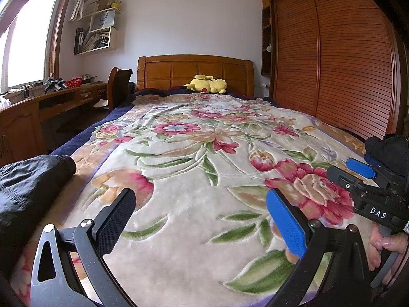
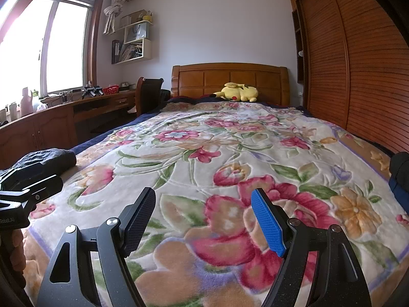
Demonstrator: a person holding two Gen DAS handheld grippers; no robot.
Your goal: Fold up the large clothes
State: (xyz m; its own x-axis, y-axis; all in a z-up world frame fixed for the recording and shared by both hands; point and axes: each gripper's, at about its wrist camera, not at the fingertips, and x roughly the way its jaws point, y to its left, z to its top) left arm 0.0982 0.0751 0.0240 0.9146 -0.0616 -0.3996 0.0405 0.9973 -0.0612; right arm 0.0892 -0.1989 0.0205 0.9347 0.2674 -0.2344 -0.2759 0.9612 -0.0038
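Observation:
A black garment [image 1: 33,184] lies crumpled at the left edge of the bed, and the right wrist view shows it as the black garment [image 2: 48,158] too. Another dark bundle [image 1: 388,151] with blue fabric under it sits at the bed's right edge, seen as the dark bundle [image 2: 400,176] in the right wrist view. My left gripper [image 1: 202,217] hovers open above the floral blanket [image 1: 204,153], nothing between its fingers. My right gripper [image 2: 204,220] is open as well, empty, over the blanket [image 2: 230,153]. Each gripper shows at the other view's side: right gripper [image 1: 350,172], left gripper [image 2: 38,179].
A yellow plush toy [image 1: 207,84] rests by the wooden headboard [image 1: 194,71]. A slatted wooden wardrobe [image 1: 345,64] runs along the bed's right side. A desk [image 1: 64,97] and chair [image 1: 117,87] stand at the left under the window. A hand [image 1: 383,245] holds the right gripper's handle.

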